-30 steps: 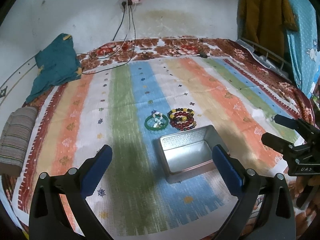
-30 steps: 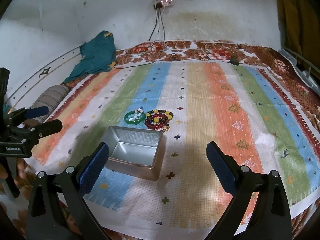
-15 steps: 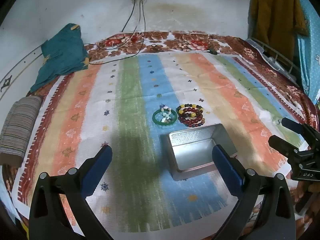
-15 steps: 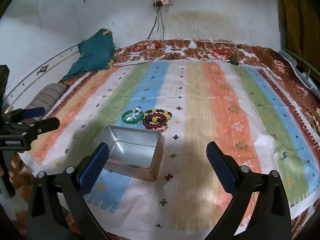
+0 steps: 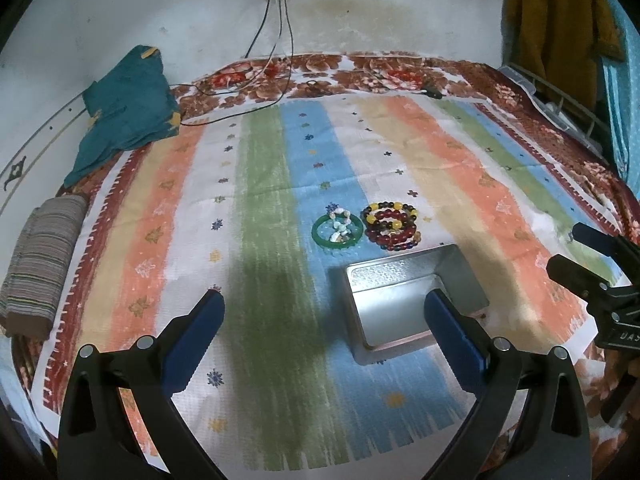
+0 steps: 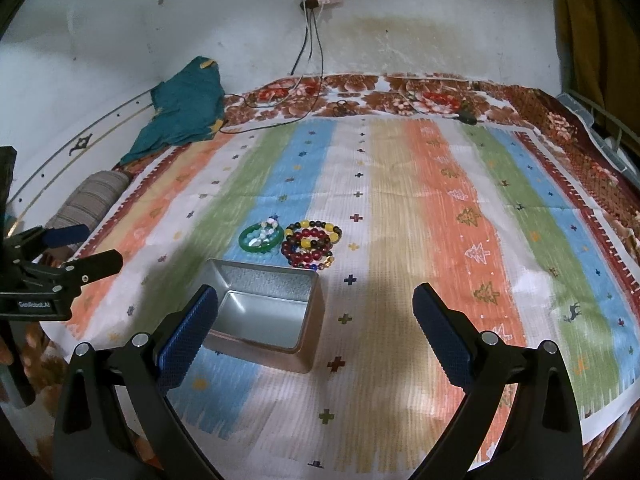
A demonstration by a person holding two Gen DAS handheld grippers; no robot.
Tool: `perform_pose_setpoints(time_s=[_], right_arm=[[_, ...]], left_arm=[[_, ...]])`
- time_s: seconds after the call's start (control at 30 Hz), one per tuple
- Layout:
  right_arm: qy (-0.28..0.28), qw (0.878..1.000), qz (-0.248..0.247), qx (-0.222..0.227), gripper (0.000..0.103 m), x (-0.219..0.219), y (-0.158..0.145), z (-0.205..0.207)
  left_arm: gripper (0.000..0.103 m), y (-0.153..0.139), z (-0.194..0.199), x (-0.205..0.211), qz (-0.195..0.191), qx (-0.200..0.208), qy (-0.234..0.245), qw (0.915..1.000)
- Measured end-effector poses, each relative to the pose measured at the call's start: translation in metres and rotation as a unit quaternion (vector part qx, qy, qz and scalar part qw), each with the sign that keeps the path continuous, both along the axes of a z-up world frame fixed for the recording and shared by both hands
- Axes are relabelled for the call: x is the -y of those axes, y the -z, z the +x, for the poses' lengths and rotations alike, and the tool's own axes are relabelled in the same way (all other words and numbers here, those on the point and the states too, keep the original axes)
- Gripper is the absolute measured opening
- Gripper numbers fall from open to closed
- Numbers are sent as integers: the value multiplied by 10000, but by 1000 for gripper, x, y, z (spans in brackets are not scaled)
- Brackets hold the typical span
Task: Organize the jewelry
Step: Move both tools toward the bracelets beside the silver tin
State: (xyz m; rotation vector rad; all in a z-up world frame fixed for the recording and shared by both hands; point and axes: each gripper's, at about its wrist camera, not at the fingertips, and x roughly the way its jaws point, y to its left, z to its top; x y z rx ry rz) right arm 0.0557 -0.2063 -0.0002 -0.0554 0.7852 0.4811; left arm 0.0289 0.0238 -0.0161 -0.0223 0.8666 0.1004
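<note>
Both grippers hang above the near edge of the striped cloth (image 6: 400, 208), jaws spread wide, holding nothing: the left gripper (image 5: 324, 312) and the right gripper (image 6: 316, 304). The left one's body reads "GenRobot.AI". The empty tin (image 6: 276, 312) sits near the cloth's near edge; the green bangle (image 6: 260, 240) and bead bracelets (image 6: 312, 244) lie just behind it.

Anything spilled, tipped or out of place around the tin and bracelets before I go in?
Nothing stands out. The metal tin sits upright and empty on the striped cloth. The green bangle and the beaded bracelets lie flat side by side just beyond it. Both the left gripper and right gripper are open and empty.
</note>
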Motion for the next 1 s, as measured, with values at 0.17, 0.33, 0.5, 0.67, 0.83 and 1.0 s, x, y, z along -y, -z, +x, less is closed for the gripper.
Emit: perform_pose_setpoints(time_s=[0.17,0.33,0.5,0.67,0.83,1.0], right_arm=[[12,10000,-57,8,99,-2,-2,9],[88,9999,-126,6,99,2,-3,24],[102,9997,-227,-42,99,-1,1,35],[111,9996,-181,-179,99,-4,5,49],[151,9994,-198,-246,99,-6,6,61],[227,9985,-177,-461,99,-8,14,75]], left_arm=[[97,3,9,-4,112,-73,-16,9999],[98,8,18,-14,84,-164,-95,9998],[97,14,35,-23,64,-288,-247,9993],[97,21,46,-28,100,-404,-346,9985],[97,24,57,-35,-29,-455,-443,9980],[97,31,72,-40,-90,-560,-519,9970]])
